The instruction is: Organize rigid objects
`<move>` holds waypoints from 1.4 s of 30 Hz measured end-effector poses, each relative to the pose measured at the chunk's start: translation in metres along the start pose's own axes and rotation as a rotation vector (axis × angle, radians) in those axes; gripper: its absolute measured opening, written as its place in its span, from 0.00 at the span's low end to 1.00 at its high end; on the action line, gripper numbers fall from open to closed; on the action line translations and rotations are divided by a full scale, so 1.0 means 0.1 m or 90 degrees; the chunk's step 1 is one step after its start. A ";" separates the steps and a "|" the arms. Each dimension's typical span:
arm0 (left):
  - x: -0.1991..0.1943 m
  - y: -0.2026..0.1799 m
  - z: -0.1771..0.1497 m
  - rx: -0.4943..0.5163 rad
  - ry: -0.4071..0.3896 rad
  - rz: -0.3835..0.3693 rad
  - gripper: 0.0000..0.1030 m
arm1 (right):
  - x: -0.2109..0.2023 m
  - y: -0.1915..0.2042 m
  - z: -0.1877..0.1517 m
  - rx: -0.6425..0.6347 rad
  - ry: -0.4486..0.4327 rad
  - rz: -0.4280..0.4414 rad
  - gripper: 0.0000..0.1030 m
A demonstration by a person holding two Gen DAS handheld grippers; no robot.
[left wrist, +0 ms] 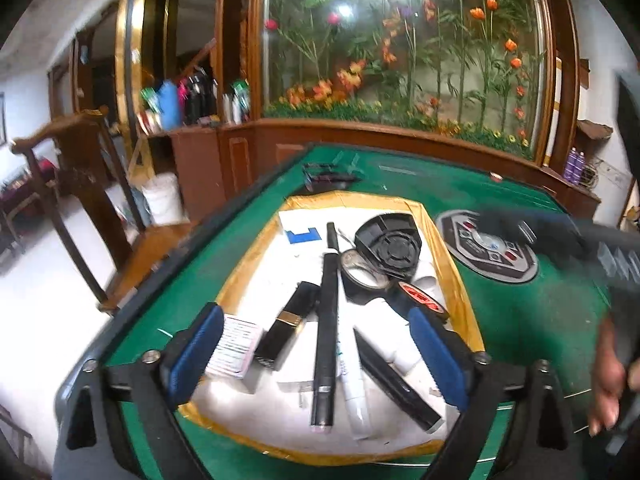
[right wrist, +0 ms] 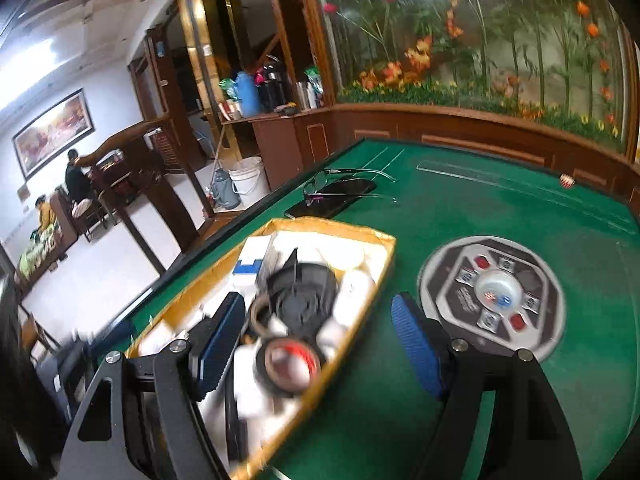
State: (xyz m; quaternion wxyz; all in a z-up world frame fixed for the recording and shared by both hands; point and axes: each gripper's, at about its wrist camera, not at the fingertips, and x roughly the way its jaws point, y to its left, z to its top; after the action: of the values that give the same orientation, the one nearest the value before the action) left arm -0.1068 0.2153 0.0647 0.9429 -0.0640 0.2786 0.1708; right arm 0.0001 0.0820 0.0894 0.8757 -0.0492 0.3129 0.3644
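A yellow-rimmed tray [left wrist: 464, 292] on the green table holds several rigid items: a long black stick [left wrist: 326, 344], a black and gold lipstick case [left wrist: 286, 326], a white pen [left wrist: 352, 392], a black knife-like piece [left wrist: 396, 380], two tape rolls [left wrist: 362, 274], a black fan housing [left wrist: 390, 244] and a small white box [left wrist: 236, 346]. My left gripper [left wrist: 316, 356] is open and empty, low over the tray's near end. My right gripper [right wrist: 320, 344] is open and empty above the tray's right rim [right wrist: 360, 320], near a red-marked tape roll [right wrist: 290, 362] and the fan housing [right wrist: 304, 296].
A round grey control panel [right wrist: 492, 300] is set into the table right of the tray; it also shows in the left wrist view [left wrist: 486, 250]. Glasses [right wrist: 344, 184] lie on a black phone [right wrist: 332, 198] behind the tray. A wooden chair [left wrist: 76, 208] stands left of the table.
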 end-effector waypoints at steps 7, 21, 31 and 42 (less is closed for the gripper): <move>-0.23 -0.07 -0.12 0.008 -0.029 -0.014 0.99 | -0.36 -0.16 -0.64 -0.016 -0.011 -0.005 0.74; -0.18 -0.21 -0.10 0.069 0.117 0.121 0.99 | -0.55 -0.28 -0.59 0.051 -0.029 0.061 0.76; -0.41 0.03 -0.03 0.061 0.059 0.157 0.99 | -0.54 -0.25 -0.61 0.041 -0.036 0.055 0.76; -0.38 0.09 -0.10 0.068 0.083 0.110 0.99 | -0.52 -0.26 -0.60 0.044 -0.029 0.053 0.76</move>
State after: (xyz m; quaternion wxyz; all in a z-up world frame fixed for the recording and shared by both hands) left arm -0.1455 0.2109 0.0768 0.9066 -0.0006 0.3528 0.2315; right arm -0.0410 0.0123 0.0676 0.8678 0.0024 0.3070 0.3907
